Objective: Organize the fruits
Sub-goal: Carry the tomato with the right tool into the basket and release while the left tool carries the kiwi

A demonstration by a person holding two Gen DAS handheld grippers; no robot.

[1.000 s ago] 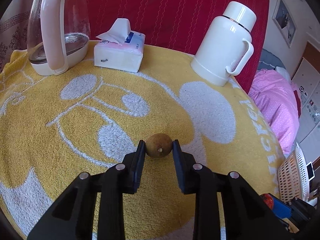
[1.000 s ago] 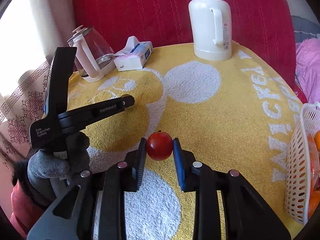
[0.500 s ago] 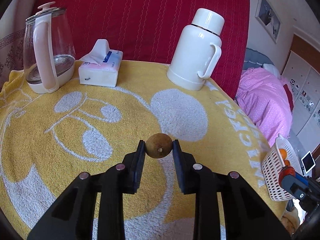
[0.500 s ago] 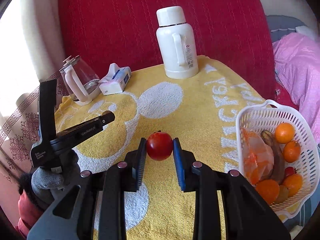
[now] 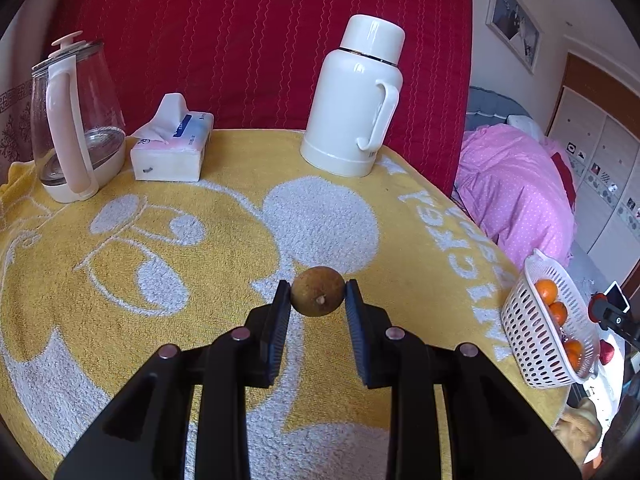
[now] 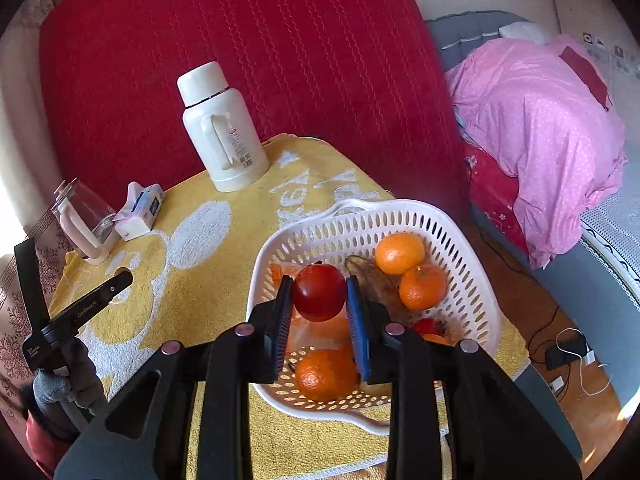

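My left gripper (image 5: 318, 300) is shut on a small brown round fruit (image 5: 317, 296) and holds it above the yellow towel (image 5: 200, 280). My right gripper (image 6: 319, 296) is shut on a red round fruit (image 6: 319, 292) and holds it over the white basket (image 6: 472, 264). The basket holds several oranges (image 6: 400, 253), a dark banana (image 6: 374, 280) and a small red fruit (image 6: 426, 326). In the left wrist view the basket (image 5: 532, 332) stands at the table's right edge. The left gripper's body (image 6: 80, 312) shows at the left of the right wrist view.
A white thermos (image 5: 354, 100), a tissue box (image 5: 172, 148) and a glass kettle (image 5: 76, 116) stand along the table's back edge before a red backdrop. A bed with pink bedding (image 6: 536, 128) lies right of the table. Cables and a charger (image 6: 568, 352) lie on the floor.
My right gripper has carried the red fruit rightward from over the towel to above the basket. My left gripper has risen and pulled back with the brown fruit held.
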